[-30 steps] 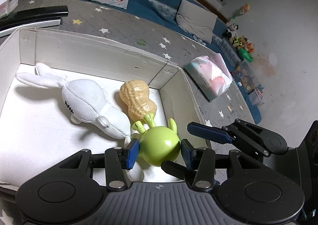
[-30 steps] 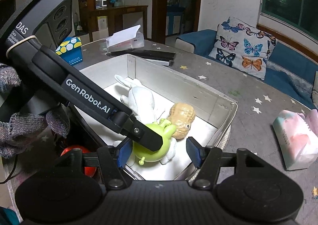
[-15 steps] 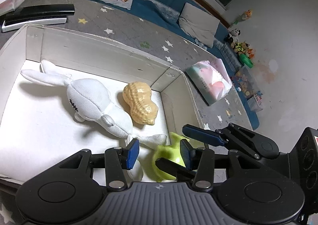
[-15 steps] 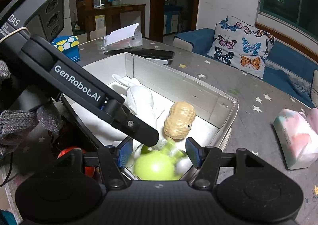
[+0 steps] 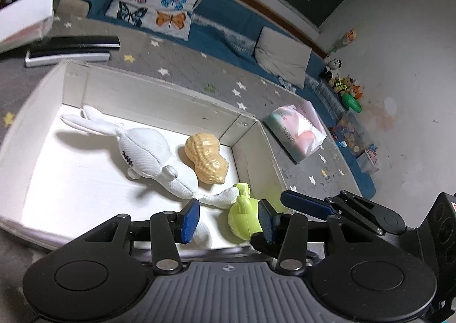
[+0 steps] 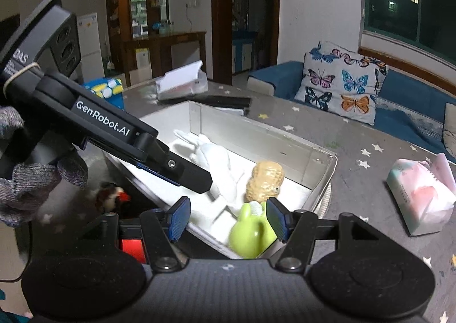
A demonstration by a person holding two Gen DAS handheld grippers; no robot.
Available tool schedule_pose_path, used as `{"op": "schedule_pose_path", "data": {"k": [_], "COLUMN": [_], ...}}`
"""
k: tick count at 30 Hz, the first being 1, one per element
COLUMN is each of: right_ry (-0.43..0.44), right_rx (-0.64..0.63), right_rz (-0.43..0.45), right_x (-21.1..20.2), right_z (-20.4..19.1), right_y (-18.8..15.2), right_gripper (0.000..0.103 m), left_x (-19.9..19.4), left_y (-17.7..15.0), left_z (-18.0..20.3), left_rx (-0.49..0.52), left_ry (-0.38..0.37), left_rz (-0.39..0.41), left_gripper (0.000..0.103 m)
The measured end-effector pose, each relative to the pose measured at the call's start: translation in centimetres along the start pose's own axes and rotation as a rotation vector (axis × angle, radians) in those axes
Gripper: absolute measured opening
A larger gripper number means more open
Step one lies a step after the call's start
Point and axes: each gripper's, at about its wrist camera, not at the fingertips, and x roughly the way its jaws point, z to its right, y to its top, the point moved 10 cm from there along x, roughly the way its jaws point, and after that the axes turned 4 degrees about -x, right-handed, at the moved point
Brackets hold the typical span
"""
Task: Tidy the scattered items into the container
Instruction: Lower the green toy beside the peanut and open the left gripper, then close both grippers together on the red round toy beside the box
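Observation:
A white open box (image 5: 159,97) (image 6: 319,163) sits on the grey star-patterned table. Inside lie a white plush rabbit (image 5: 148,149) (image 6: 216,160), a tan peanut toy (image 5: 206,159) (image 6: 265,180) and a green alien toy (image 5: 242,216) (image 6: 248,234), which rests in the near right corner. My left gripper (image 5: 226,220) is open above the box's near edge, with the green toy loose by its right pad. My right gripper (image 6: 226,217) is open and empty, just over the same corner. The left gripper's body (image 6: 108,134) crosses the right wrist view.
A pastel tissue pack (image 5: 296,129) (image 6: 419,194) lies on the table right of the box. A black and white flat box (image 5: 71,48) and a tissue holder (image 6: 182,80) lie behind it. A red toy (image 6: 114,194) sits left of the box. A blue sofa is beyond.
My left gripper let go of the green alien toy, which dropped into the box's near right corner. Both grippers pulled back and up from the box.

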Motion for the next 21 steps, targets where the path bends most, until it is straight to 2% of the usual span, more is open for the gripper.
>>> {"op": "schedule_pose_path", "data": {"k": [11,21], "right_ry": [0.062,0.121], "right_rx": [-0.014,0.03], "right_rz": [0.039,-0.003], "right_x": [-2.8,-0.4], "right_z": [-3.8,-6.1], "right_y": [-1.0,-3.2], "right_gripper": [0.06,0.06], "left_x": [-4.8,-5.4], "left_y": [-1.8,-5.1], "left_z": [0.1,-0.3], "left_rx": [0.008,-0.012], "left_ry": [-0.024,-0.037], "left_rz": [0.098,0.074], "left_gripper": [0.048,0.047]}}
